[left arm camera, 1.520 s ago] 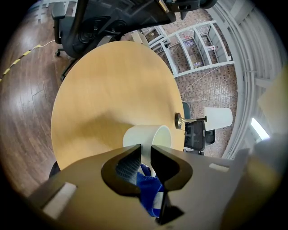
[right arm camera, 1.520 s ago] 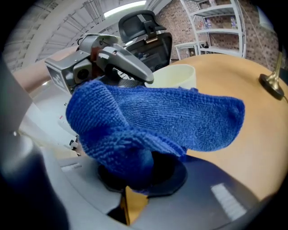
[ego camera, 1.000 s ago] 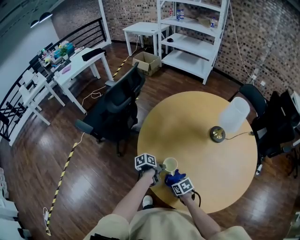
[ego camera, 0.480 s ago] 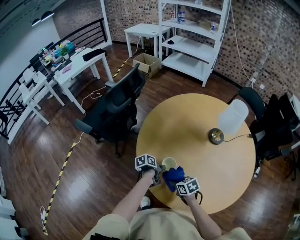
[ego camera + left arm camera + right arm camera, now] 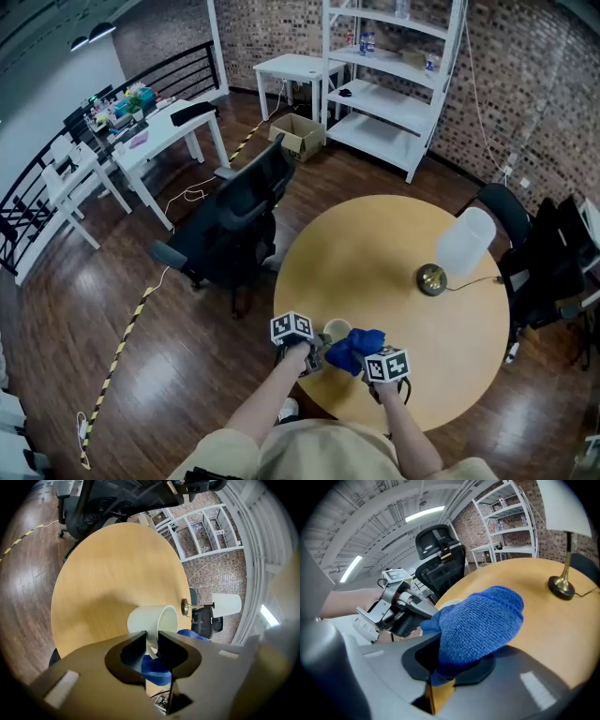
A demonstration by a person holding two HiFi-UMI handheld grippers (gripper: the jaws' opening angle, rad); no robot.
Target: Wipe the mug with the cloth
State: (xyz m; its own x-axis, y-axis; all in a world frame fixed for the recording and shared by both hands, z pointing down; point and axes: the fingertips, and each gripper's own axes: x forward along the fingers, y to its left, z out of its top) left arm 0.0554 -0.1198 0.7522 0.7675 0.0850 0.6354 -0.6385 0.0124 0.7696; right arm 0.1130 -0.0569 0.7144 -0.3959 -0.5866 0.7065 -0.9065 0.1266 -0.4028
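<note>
Holding the mug by its handle at the head view's lower centre, the left gripper has its narrow jaws just eased slightly. The right gripper clamps the blue cloth just beside the mug. Wiping looks barely begun.

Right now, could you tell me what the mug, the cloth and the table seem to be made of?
The mug: probably glazed ceramic; pale, smooth, thick-walled.
The cloth: blue microfibre or terry; fuzzy looped pile.
The table: wood or wood-look laminate, matte; faint grain.

place: loft office | brick wall | office chair | white desks
</note>
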